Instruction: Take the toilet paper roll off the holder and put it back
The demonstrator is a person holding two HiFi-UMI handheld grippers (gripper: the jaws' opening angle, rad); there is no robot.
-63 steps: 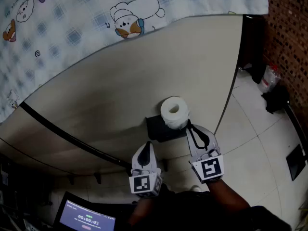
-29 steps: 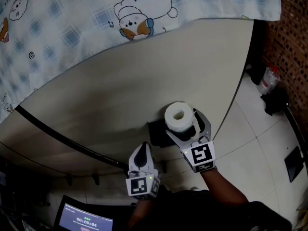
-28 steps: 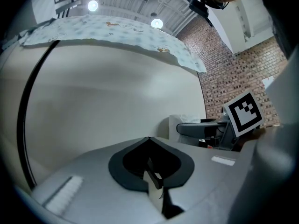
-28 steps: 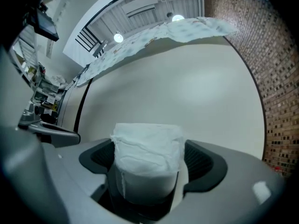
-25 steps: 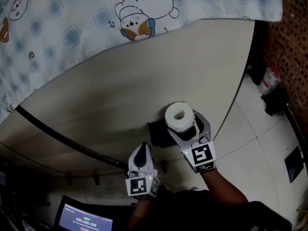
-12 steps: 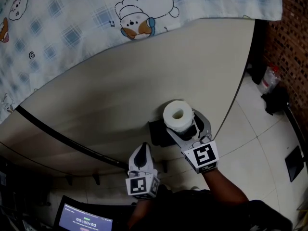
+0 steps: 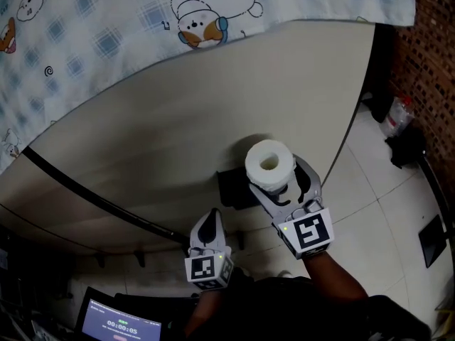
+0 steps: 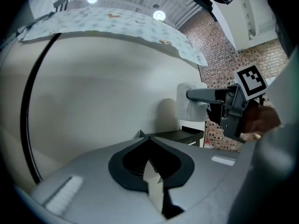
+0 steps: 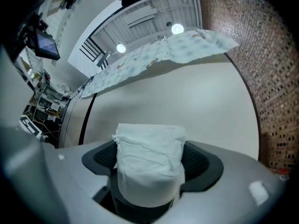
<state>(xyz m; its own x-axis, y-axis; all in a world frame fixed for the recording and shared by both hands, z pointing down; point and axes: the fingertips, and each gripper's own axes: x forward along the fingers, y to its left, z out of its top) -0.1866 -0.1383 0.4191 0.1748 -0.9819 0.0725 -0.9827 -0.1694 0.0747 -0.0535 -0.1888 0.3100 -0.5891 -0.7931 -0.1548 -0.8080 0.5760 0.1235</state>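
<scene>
The white toilet paper roll stands upright between the fingers of my right gripper, which is shut on it and holds it up over the black holder on the beige wall. In the right gripper view the roll fills the gap between the jaws. Lower left, my left gripper is shut with nothing in it, apart from the holder. From the left gripper view, the roll hangs above the holder's black shelf, with a finger of the right gripper across it.
A checked cloth with cartoon animals hangs over the top of the beige wall. A black strip runs along the wall at left. A brick wall, tiled floor, a bottle and a screen lie around.
My right gripper went from beside the roll to closed around it, then rose with the roll, which now shows larger and clear of the holder. The left gripper stayed put.
</scene>
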